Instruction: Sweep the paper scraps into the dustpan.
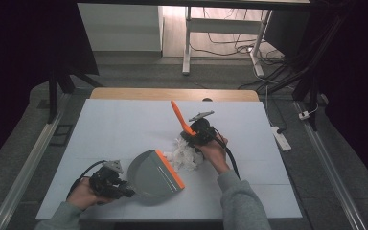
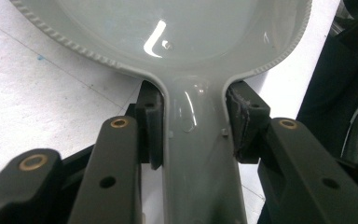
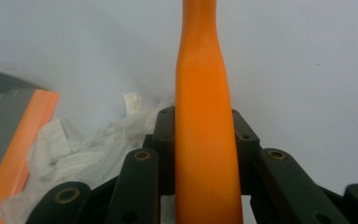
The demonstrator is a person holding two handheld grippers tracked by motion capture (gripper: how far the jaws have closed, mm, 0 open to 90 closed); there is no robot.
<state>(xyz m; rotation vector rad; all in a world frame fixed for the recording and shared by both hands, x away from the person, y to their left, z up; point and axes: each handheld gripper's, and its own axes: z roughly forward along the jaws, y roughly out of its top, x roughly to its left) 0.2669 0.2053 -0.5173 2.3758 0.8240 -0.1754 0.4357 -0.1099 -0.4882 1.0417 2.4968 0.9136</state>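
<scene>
A grey dustpan [image 1: 151, 173] with an orange lip [image 1: 169, 168] lies on the white table near the front. My left gripper [image 1: 124, 192] is shut on its handle; in the left gripper view the pads clamp the grey handle [image 2: 193, 140] on both sides. A heap of crumpled white paper [image 1: 184, 153] lies just right of the orange lip. My right gripper [image 1: 191, 134] is shut on an orange brush handle [image 1: 181, 119] that slants up and away over the paper. In the right gripper view the orange handle [image 3: 205, 140] runs between the jaws, with paper [image 3: 74, 154] and the dustpan lip [image 3: 23, 149] at left.
The white table top [image 1: 124, 124] sits on a wooden table whose far edge [image 1: 172, 94] shows behind it. Metal rails run along both sides on the floor. A white power strip [image 1: 281, 138] lies on the floor right of the table. Desk legs and cables stand farther back.
</scene>
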